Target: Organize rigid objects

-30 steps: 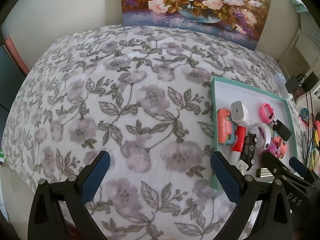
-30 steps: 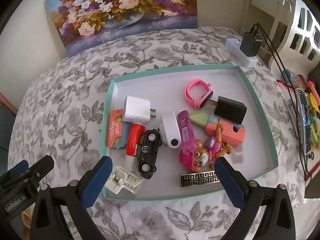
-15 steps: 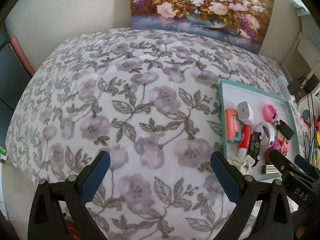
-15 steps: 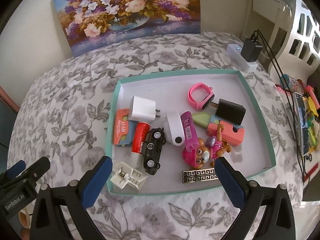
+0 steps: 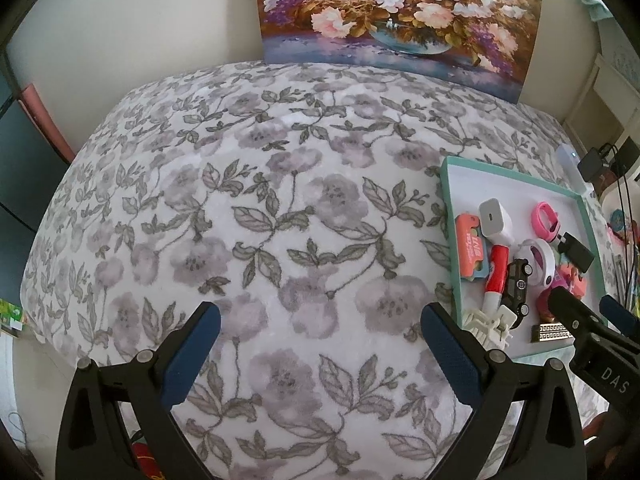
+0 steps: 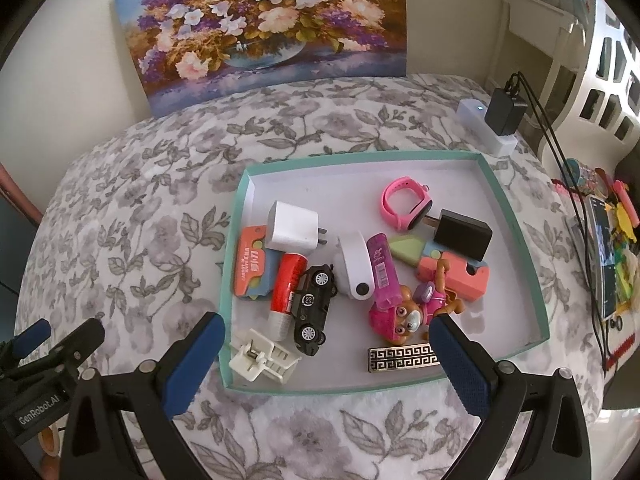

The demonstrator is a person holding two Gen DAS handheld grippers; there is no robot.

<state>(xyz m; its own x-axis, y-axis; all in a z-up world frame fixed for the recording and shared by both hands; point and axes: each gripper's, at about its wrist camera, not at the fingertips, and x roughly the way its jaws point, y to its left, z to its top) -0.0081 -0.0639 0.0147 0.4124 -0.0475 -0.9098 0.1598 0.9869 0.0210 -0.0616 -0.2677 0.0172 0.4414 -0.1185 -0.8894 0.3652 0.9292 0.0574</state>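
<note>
A bed covered with a grey floral blanket (image 5: 256,216) fills both views, and a flower painting (image 6: 260,28) is leaned against the wall behind it. A shallow teal-rimmed tray (image 6: 516,232) is laid on the blanket, toward the right side of the bed. Inside it, a clutter of small rigid things is gathered: a white charger (image 6: 292,226), an orange card-like case (image 6: 250,266), a red tube (image 6: 286,286), a black toy car (image 6: 314,310), a pink watch band (image 6: 406,202), a black adapter (image 6: 462,234), a pink dog figure (image 6: 404,316) and a gold patterned plate (image 6: 402,357). A white clip-like piece (image 6: 264,358) is seen at the tray's near left corner, partly over the rim. The right gripper (image 6: 326,344) is held above the tray's near edge, its jaws spread wide and nothing between them. The left gripper (image 5: 320,334) is held over bare blanket to the left of the tray, its jaws likewise spread and empty. A white power strip (image 6: 486,128) with a black plug is seen beyond the tray.
</note>
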